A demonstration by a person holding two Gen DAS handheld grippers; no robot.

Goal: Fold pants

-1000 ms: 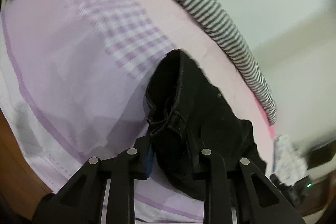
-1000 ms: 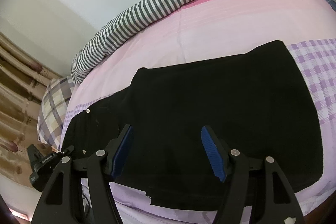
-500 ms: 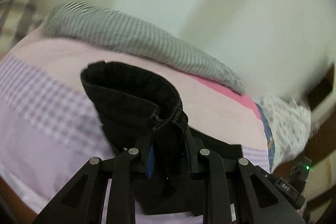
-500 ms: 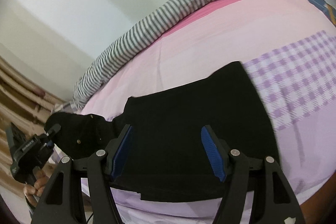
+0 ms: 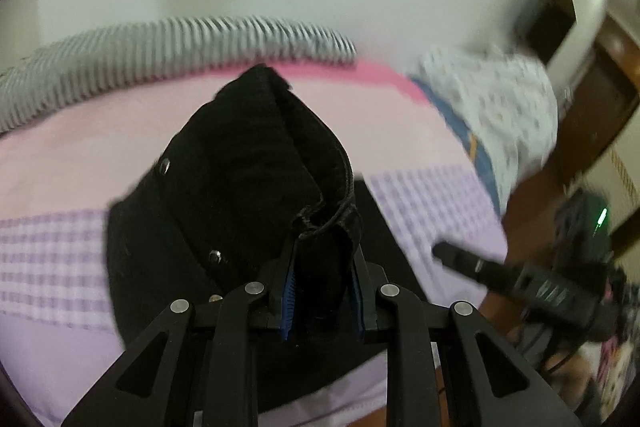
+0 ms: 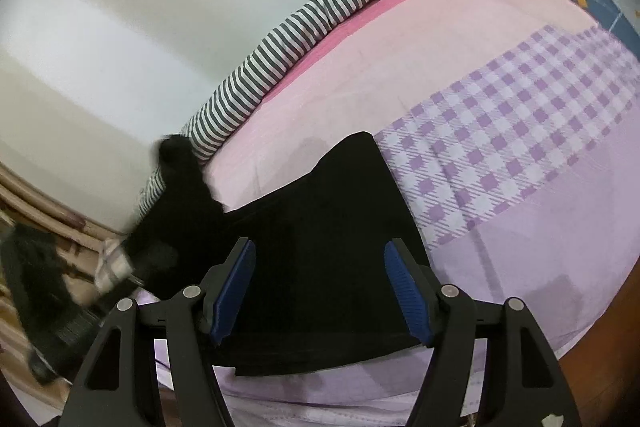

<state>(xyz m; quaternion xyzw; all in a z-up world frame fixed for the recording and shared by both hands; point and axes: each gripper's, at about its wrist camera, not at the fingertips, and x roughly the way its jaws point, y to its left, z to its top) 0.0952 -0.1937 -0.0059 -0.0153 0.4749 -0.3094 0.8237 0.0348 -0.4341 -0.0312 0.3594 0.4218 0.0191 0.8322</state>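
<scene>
Left wrist view: black pants lifted by the waistband over a pink and lilac bed.
On the left, a striped roll [image 5: 168,47] lies along the far edge of the bedsheet [image 5: 60,155], by the wall; at centre the left gripper [image 5: 322,291] has its blue pads pressed on a bunched fold of the black pants [image 5: 248,163], whose waistband stands up above the jaws, rivets showing; on the right the right gripper [image 5: 520,277] shows blurred, beyond it a spotted pillow [image 5: 500,107]. In the right wrist view, the raised end of the pants [image 6: 180,187] is a blur on the left; the rest lies flat on the sheet [image 6: 520,147] under the right gripper [image 6: 320,291], whose jaws stand wide apart with nothing between the pads.
</scene>
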